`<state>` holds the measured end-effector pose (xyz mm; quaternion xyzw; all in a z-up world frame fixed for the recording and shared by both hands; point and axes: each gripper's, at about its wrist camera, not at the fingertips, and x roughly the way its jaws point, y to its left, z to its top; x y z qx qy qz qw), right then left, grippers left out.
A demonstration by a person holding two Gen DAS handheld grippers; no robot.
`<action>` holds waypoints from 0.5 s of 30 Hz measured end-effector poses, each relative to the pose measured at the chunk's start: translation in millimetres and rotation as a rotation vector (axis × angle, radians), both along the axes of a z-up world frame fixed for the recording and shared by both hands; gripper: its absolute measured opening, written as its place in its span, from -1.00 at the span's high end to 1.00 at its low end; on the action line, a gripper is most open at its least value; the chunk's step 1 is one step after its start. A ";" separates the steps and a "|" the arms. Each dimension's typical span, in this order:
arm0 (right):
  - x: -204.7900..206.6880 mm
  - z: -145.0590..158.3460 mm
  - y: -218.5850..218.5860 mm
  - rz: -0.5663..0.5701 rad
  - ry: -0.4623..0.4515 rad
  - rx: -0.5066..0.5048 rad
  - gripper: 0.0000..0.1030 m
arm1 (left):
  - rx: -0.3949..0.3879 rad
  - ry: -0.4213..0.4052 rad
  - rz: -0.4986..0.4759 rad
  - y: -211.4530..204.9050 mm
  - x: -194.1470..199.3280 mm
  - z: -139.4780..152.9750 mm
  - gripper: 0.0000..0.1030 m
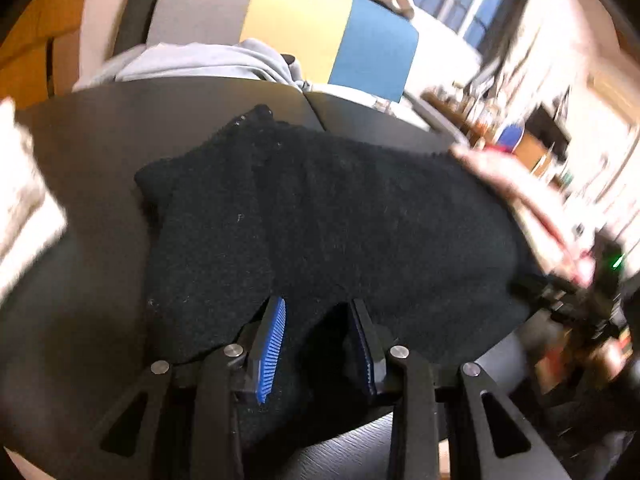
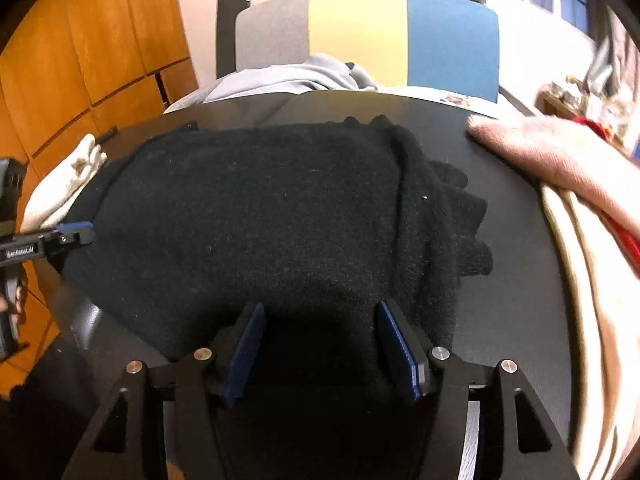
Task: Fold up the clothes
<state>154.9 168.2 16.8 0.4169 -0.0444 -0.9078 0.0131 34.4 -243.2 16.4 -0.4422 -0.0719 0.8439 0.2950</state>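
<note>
A black knit garment [image 2: 256,216] lay folded on a dark worktop [image 2: 516,280] before a grey-yellow-blue chair [image 2: 400,36], both grippers' fingers [image 1: 276,336] [image 2: 396,344] parted, gripping nothing, over its near edge.

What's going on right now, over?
Left tool and right tool open, nothing held. Black garment folded on table. Pink cloth beside it, not blocking.

The fuzzy black knitted garment [image 2: 256,208] looks matt and rough on the smooth, faintly glossy dark round table [image 2: 516,264]; the orange wooden cabinet panels [image 2: 80,48] shine slightly.
</note>
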 end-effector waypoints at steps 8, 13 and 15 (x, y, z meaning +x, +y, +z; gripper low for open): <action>-39.5 32.9 -22.0 0.059 0.026 0.034 -0.61 | 0.042 0.040 0.165 -24.0 -60.0 25.6 0.17; -67.8 45.8 -1.8 0.000 0.084 -0.082 -0.73 | 0.026 -0.039 0.105 -15.5 -87.9 11.9 0.15; -79.0 46.0 6.7 -0.020 0.098 -0.117 -0.77 | 0.030 -0.071 0.100 -14.1 -89.0 6.4 0.49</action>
